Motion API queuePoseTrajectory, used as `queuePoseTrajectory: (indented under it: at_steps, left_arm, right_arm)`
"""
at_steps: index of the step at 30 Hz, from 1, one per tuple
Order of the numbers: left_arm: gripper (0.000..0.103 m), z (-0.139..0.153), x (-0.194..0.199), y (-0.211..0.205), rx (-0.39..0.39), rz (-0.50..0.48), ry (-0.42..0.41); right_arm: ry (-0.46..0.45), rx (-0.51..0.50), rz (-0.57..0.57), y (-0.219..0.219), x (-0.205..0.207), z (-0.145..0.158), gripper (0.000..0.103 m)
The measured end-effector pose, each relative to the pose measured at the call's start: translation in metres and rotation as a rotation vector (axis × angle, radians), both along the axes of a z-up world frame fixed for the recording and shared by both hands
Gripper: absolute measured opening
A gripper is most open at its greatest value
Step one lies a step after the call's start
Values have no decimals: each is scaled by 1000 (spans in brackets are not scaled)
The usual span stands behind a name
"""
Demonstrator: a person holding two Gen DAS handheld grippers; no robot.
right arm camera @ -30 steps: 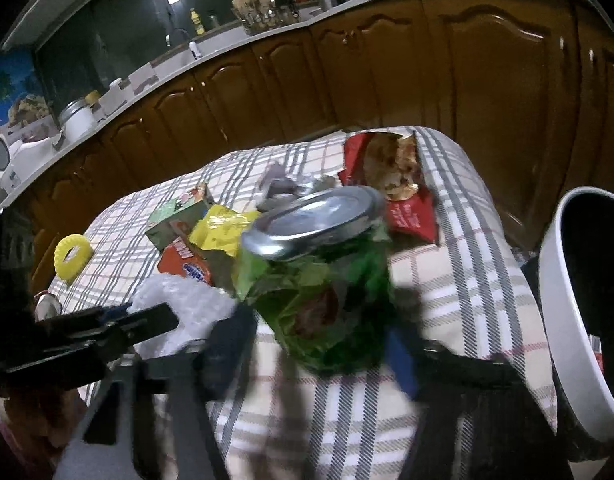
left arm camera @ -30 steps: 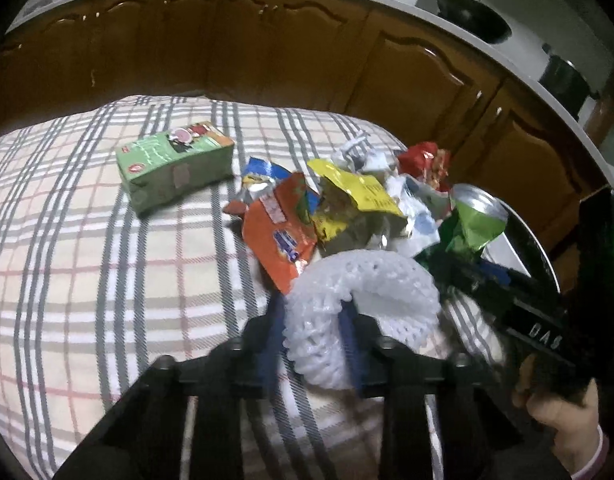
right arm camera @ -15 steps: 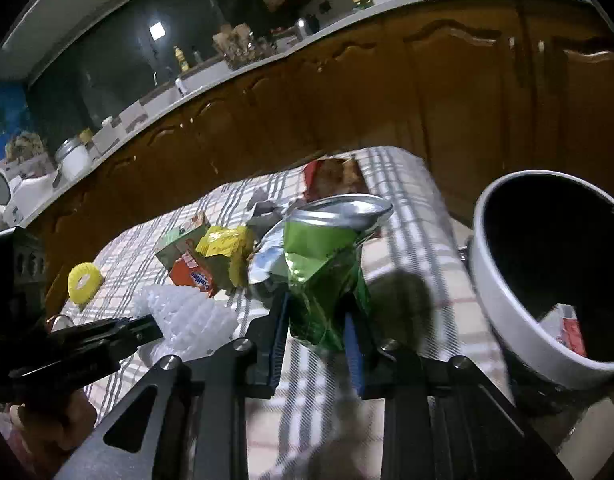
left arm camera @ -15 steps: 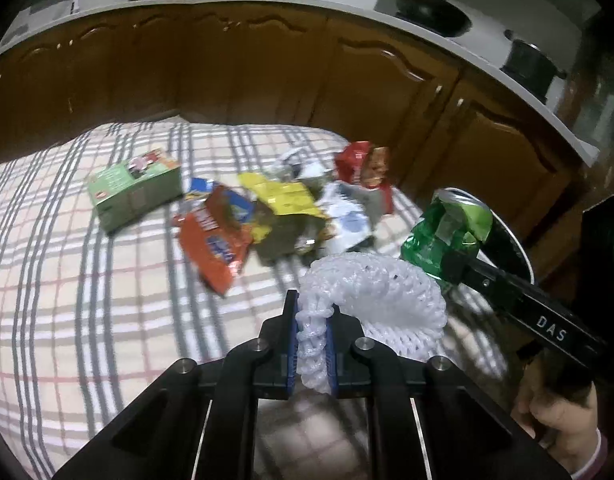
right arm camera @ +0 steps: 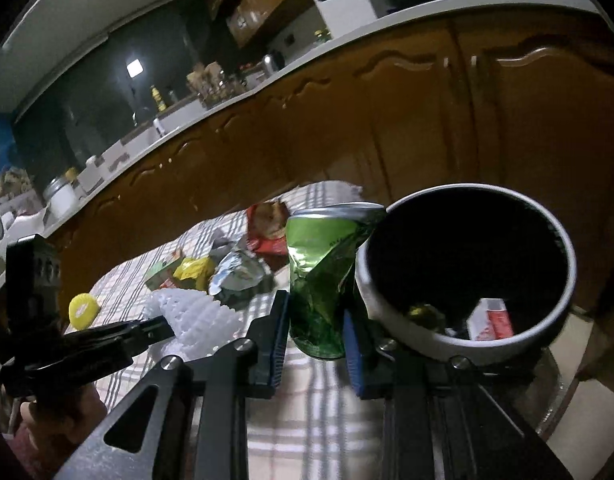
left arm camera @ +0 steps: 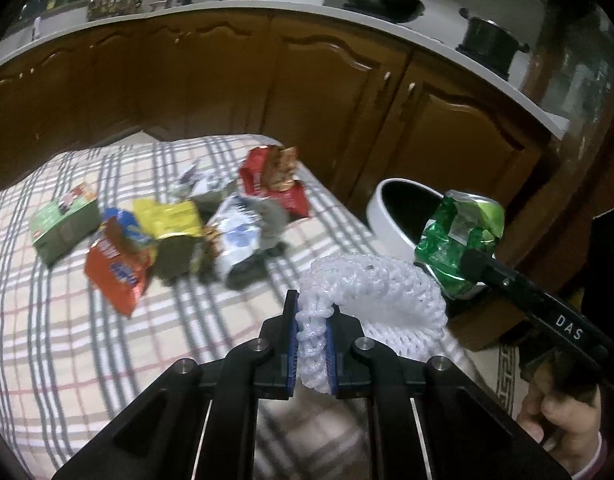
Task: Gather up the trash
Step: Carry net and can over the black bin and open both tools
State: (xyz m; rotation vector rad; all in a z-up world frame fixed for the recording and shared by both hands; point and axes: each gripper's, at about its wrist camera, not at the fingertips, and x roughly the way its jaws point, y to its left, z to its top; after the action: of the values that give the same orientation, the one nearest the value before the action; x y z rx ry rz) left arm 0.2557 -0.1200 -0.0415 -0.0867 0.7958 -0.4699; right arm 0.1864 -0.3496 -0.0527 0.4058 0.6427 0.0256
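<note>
A white foam net (left arm camera: 387,292) is pinched at its edge by my left gripper (left arm camera: 311,336), which is shut on it and holds it above the checked tablecloth (left arm camera: 47,340). My right gripper (right arm camera: 315,320) is shut on a crushed green can (right arm camera: 323,280), held upright beside the rim of a white bin (right arm camera: 403,332). In the left wrist view the can (left arm camera: 459,236) hangs in front of the bin (left arm camera: 387,220). The right wrist view shows the net (right arm camera: 195,316) to the left, in the left gripper (right arm camera: 163,326).
Several wrappers lie on the cloth: a green carton (left arm camera: 63,224), an orange packet (left arm camera: 115,268), a yellow one (left arm camera: 167,220), a silver-white one (left arm camera: 239,240) and a red bag (left arm camera: 275,184). A yellow ring (right arm camera: 83,310) lies farther left. The bin holds a red-white packet (right arm camera: 491,320). Wooden cabinets (left arm camera: 227,80) stand behind.
Both grippers have risen and moved right toward the bin with their loads. The right jaws have closed onto the can, and the left jaws have squeezed the net's edge tighter.
</note>
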Motion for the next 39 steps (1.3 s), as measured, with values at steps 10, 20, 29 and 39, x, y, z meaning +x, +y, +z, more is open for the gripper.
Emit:
queuePoseTrajectory:
  at_steps: [10,20,29,39]
  left_arm:
    - [9,3,10,-33,7,-48,-10]
    - [9,7,24,-58,25,-67,-25]
    - [10,8,51,-103,58,-100,-28]
    - [10,1,83,-149,102,-126,-24]
  right_arm:
    - [-25,6,-42,-28,-17,5,25]
    - [-44,18,-102,-53,-21,5,25]
    - [-18,3,-143,-77,-19,-5,25]
    - [15,-5,-160,-100,-15,-10,25]
